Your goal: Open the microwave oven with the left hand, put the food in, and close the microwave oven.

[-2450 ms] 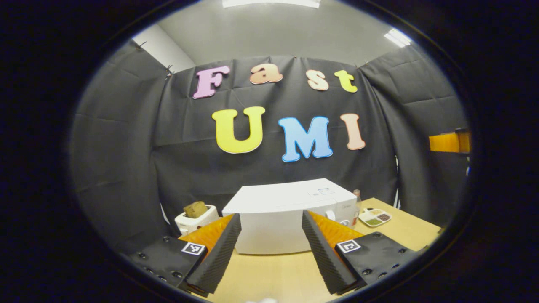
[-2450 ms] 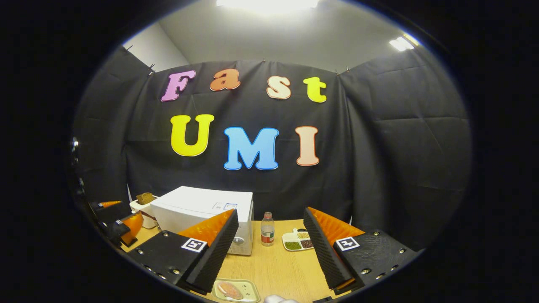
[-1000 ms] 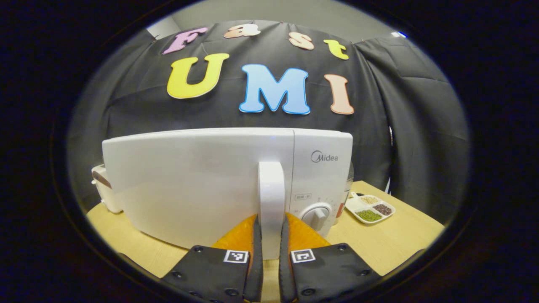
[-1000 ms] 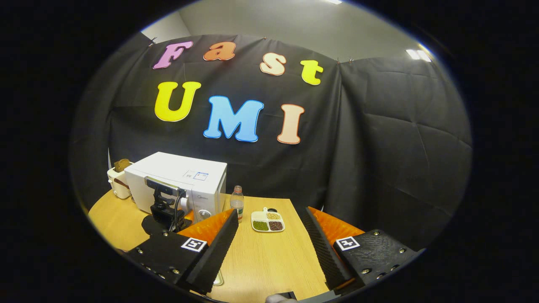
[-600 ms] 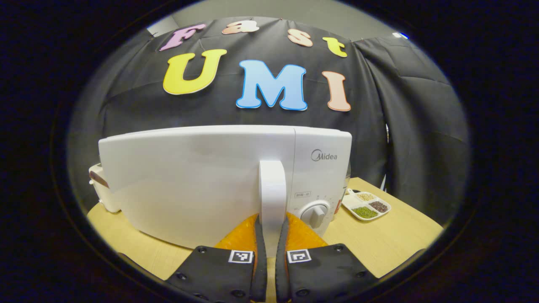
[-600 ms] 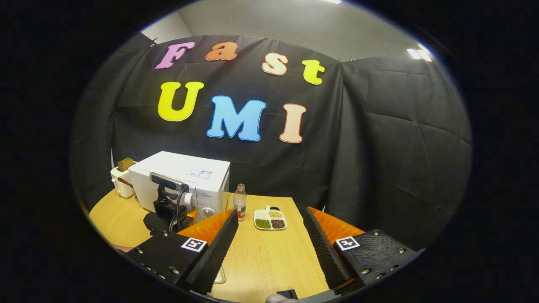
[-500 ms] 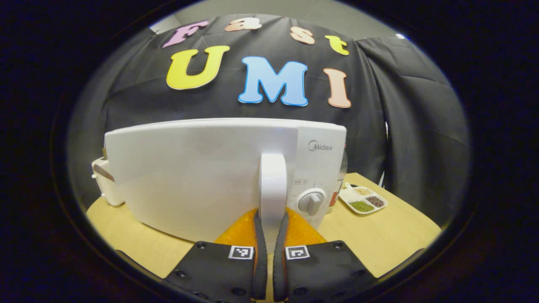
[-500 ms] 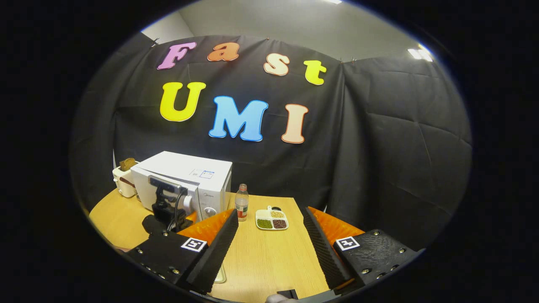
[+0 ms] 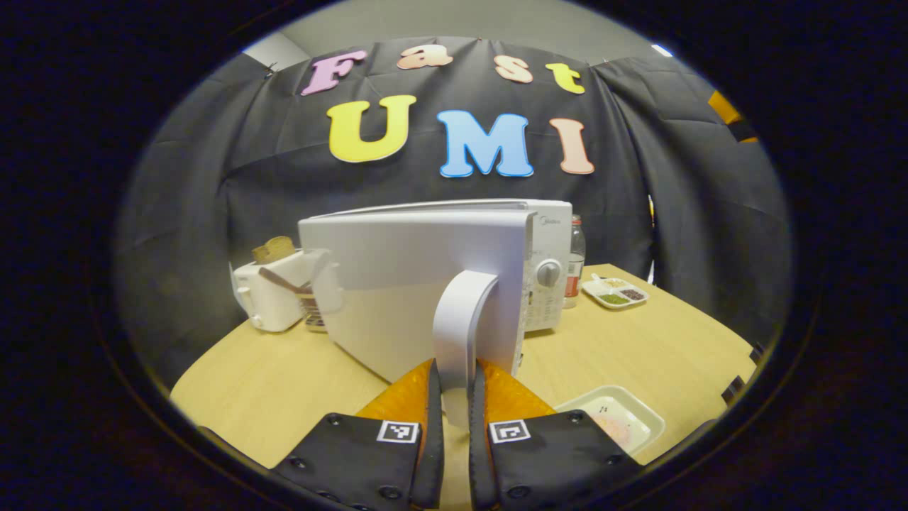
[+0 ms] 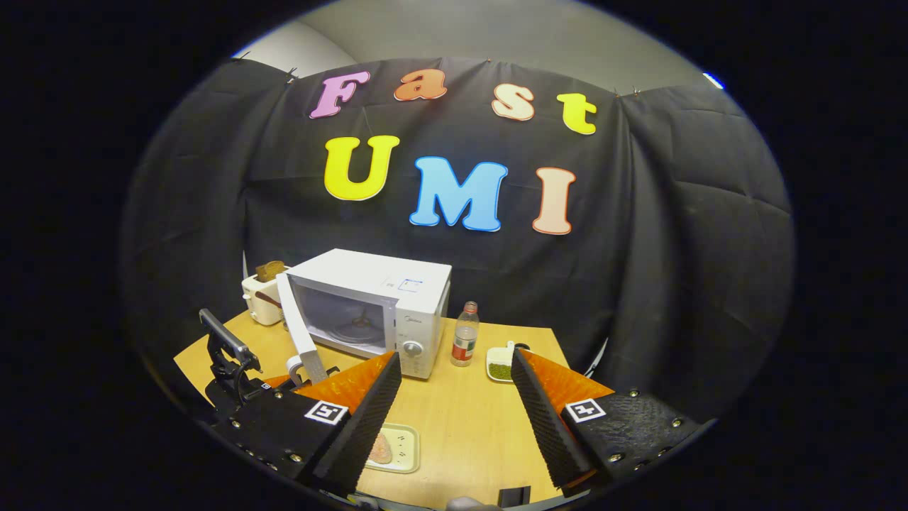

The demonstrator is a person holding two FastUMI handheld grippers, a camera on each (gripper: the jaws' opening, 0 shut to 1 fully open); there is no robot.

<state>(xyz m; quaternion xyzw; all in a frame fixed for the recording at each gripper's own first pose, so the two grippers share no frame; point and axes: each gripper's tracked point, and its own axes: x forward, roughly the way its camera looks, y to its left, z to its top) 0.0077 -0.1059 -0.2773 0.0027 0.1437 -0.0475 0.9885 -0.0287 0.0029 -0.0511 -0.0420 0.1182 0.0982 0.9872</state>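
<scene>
Left gripper (image 9: pixel 454 387): you've got it low in front of the microwave (image 10: pixel 418 284), fingers pinching the door handle (image 9: pixel 461 312).
Door (image 9: pixel 411 284): swung partway out.
Right gripper (image 10: pixel 454 397): hovering over the table (image 10: pixel 461 419), fingers spread wide, holding nothing.
Food tray (image 10: pixel 394 447): on the table by your right gripper, pinkish food inside.

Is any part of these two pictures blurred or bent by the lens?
Left gripper view: the microwave door bulges and its handle curves, fisheye distortion; focus sharp. Right gripper view: the table edge bows; the food tray looks slightly soft.
</scene>
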